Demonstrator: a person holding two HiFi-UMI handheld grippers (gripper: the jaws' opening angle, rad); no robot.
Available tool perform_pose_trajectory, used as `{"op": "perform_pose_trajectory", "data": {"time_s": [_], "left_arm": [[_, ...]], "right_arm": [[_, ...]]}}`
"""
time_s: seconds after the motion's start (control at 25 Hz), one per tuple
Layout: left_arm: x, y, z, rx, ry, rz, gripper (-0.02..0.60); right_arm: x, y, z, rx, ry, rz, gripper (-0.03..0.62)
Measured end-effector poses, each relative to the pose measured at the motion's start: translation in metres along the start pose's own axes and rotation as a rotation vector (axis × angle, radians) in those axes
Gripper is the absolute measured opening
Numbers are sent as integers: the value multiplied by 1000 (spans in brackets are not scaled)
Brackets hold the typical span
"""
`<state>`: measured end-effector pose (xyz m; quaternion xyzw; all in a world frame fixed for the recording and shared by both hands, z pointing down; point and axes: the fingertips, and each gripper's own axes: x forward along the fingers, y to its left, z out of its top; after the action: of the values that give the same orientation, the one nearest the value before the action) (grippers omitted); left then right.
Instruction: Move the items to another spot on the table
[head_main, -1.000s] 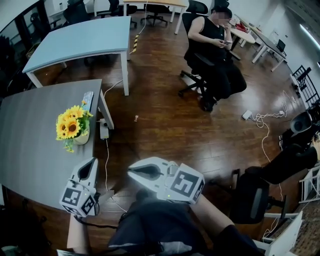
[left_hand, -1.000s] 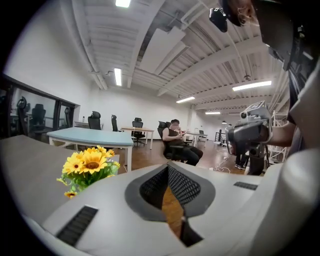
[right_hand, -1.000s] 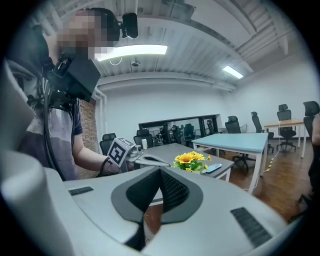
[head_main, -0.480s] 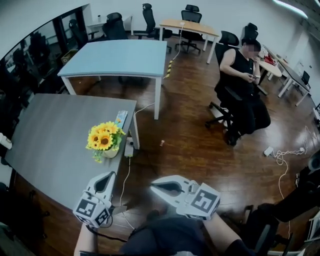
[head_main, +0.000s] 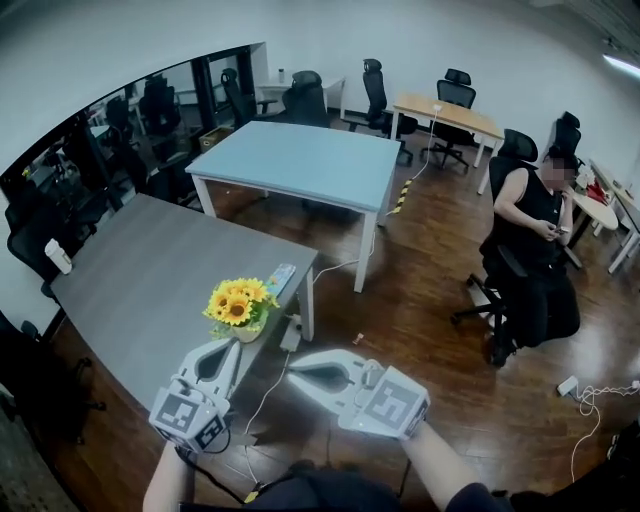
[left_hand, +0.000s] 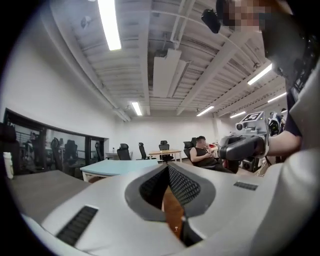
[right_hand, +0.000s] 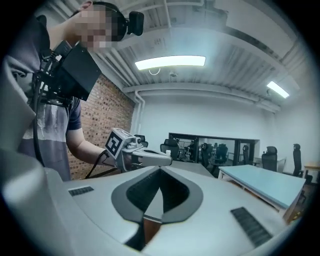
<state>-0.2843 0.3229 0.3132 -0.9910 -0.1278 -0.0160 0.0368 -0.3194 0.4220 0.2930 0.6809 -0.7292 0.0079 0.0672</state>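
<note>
Items for moving are all untouched on the grey table, the biggest thing in front of me, so as far as I can judge the job hasn't begun and every move is left to do.

On it, near the right corner closest to me, stands the pot of sunflowers, upright. A flat packet lies just beside it, toward the table's edge. A small white bottle sits well apart at the far left edge.

My left gripper hangs off the near edge of the table, short of the flowers. Its fingers are pressed together with nothing between them. My right gripper is beside it over the wooden floor, also closed and empty.

Compared with a second ago, both grippers have come up and now point out level. My head has lifted too, so far more of the room shows. The sunflowers and packet sit in the same place on the table as before.
</note>
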Motion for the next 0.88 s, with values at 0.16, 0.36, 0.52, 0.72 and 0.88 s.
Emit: {"op": "perform_pose_trajectory", "data": {"time_s": [0.16,0.36,0.52,0.72,0.88], "left_arm": [[12,-43,22,66,-16,49,18],[-1,-86,-2,-20,71,104,18],[-9,-114,-10,7,141,111,18],[3,-135,-12,66,190,85,18],[12,-147,-20,119,228,60,18]], "right_arm": [[-52,-9,0,-20,-34,16,-20],[-104,-10,-20,56,-54,32,-20],[-131,-12,-24,95,-88,16,-20],[-169,-31,-33,104,-120,-54,-20],[-200,-41,-52,130,-144,-129,-20]]}}
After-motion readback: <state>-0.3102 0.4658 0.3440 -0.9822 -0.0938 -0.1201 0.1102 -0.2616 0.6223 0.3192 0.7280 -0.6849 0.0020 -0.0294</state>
